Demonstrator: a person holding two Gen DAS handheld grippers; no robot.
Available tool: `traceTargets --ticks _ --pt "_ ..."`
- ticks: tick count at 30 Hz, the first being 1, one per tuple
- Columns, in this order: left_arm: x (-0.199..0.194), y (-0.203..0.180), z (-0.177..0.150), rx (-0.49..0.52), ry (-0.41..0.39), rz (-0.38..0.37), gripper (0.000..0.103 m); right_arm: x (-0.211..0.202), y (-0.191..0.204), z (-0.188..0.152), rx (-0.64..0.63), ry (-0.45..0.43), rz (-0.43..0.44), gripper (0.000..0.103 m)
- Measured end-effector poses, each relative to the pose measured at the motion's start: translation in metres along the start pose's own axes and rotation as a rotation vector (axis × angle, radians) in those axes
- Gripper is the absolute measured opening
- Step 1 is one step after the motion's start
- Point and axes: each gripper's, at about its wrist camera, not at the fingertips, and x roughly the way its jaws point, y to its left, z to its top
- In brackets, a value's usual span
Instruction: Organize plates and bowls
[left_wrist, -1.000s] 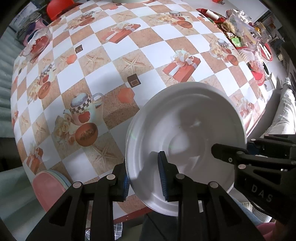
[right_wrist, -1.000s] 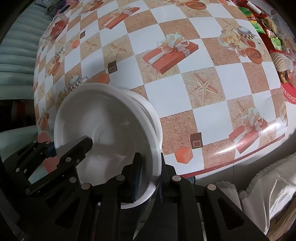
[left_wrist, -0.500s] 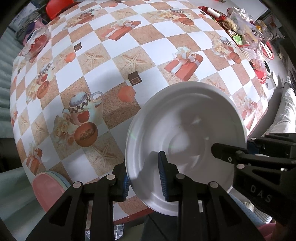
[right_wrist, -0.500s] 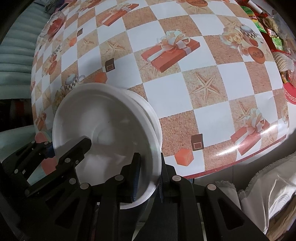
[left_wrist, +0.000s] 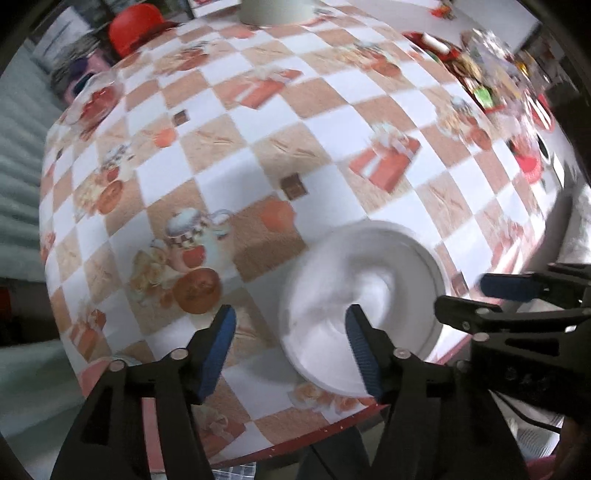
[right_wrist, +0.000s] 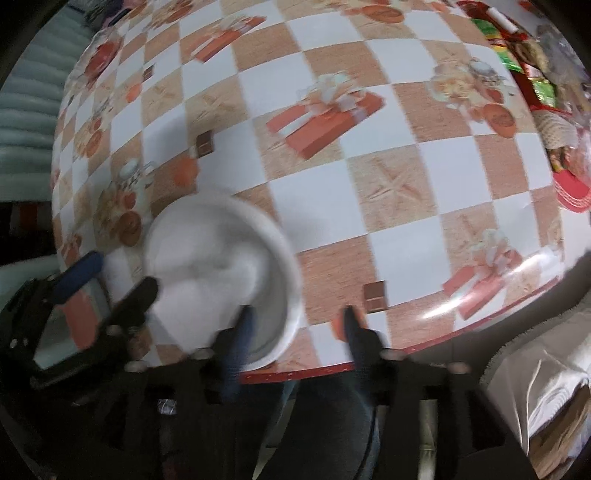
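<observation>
Two views are reporting. Left wrist view: a red bowl (left_wrist: 135, 29) and a clear dish (left_wrist: 94, 98) are sitting at the desk's (left_wrist: 229, 155) far edge, with packaged clutter (left_wrist: 491, 74) far right. The white plate stack (left_wrist: 364, 306) is lying mouth-up near the front edge; being round, it is showing no long axis. The left hand-held gripper (left_wrist: 291, 350) is opening, its rim-side pad clear of the plate. Motion blur is softening detail.

Right wrist view: the right hand-held gripper (right_wrist: 295, 332) is opening, straddling the plate stack's (right_wrist: 221, 273) rim without pressing. A checked, gift-printed cloth is covering the desk (right_wrist: 369, 192); pale fabric (right_wrist: 546, 387) is lying beyond it.
</observation>
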Motion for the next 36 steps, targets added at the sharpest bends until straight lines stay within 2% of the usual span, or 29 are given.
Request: traceTargets --ticks 1,2,3,6,8,10,12,13,19,22,36 --pt "-0.001 0.005 0.0 -0.026 -0.001 -0.017 0.073 -0.002 -0.005 0.001 0.015 -0.005 0.012 0.081" --pt "0.0 0.011 0.0 -0.049 0.003 -0.037 0.077 -0.004 -0.01 0.002 0.03 -0.007 0.027 0.088" --pt "0.001 0.015 0.0 -0.06 0.015 -0.053 0.079 -0.005 -0.013 0.002 0.04 -0.009 0.034 0.102" --pt "0.007 0.02 -0.001 -0.074 0.08 -0.089 0.079 -0.012 -0.02 0.003 0.058 -0.023 0.019 0.102" --pt "0.008 0.023 -0.003 -0.08 0.089 -0.075 0.079 -0.015 -0.019 0.004 0.052 -0.024 -0.016 0.102" --pt "0.003 0.025 -0.005 -0.076 0.075 -0.051 0.08 -0.014 -0.014 0.006 0.04 0.009 -0.053 0.102" --pt "-0.001 0.027 -0.006 -0.078 0.064 -0.034 0.089 -0.018 -0.011 0.003 0.025 -0.02 -0.063 0.102" --pt "-0.004 0.029 -0.006 -0.078 0.055 -0.026 0.09 -0.021 -0.007 0.002 0.013 -0.038 -0.071 0.102" --pt "-0.011 0.034 -0.01 -0.082 0.042 -0.026 0.091 -0.037 0.011 -0.006 -0.065 -0.124 -0.135 0.102" --pt "-0.01 0.03 -0.011 -0.066 0.046 -0.02 0.091 -0.042 0.014 -0.005 -0.07 -0.146 -0.139 0.102" --pt "-0.017 0.032 -0.013 -0.035 0.025 -0.004 0.091 -0.044 0.017 -0.008 -0.059 -0.159 -0.164 0.102"
